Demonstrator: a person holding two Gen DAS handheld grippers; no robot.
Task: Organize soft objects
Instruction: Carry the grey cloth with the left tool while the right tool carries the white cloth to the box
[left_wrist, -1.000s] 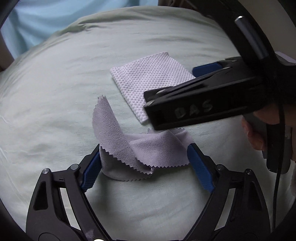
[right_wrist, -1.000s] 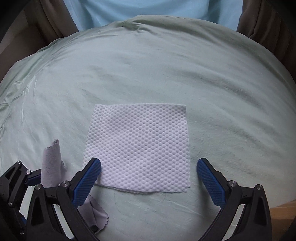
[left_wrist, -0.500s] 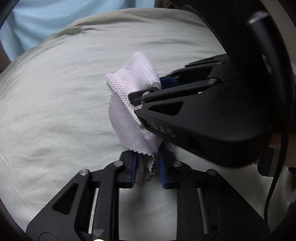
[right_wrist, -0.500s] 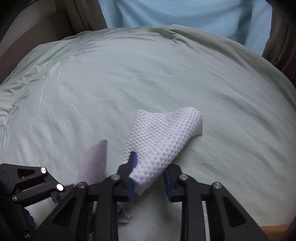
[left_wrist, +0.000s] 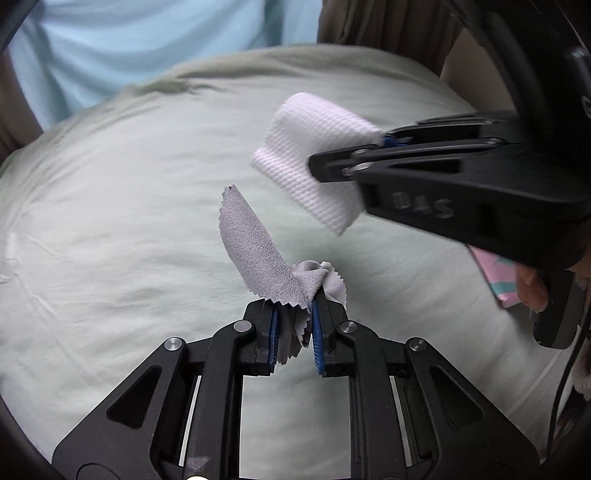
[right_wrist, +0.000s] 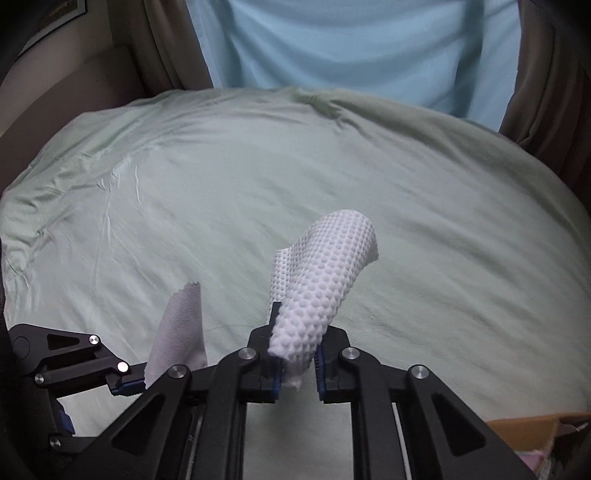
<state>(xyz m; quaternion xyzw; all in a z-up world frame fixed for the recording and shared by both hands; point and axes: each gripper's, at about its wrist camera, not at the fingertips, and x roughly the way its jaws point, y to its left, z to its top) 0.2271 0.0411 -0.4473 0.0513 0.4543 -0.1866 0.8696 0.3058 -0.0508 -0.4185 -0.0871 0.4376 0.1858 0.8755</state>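
1. The left gripper (left_wrist: 293, 334) was clamped on the grey cloth (left_wrist: 258, 251) at lower centre of frame, clear of the green sheet (left_wrist: 110, 221).
2. The right gripper (right_wrist: 297, 373) pinched the white dimpled cloth (right_wrist: 325, 277) at centre frame, also lifted.
3. Advice: keep both grips firm and the cloths apart while carrying.
4. Count: two cloths, two grippers.

A home bedroom; green bedsheet (right_wrist: 369, 177); brown curtains (right_wrist: 546, 92).
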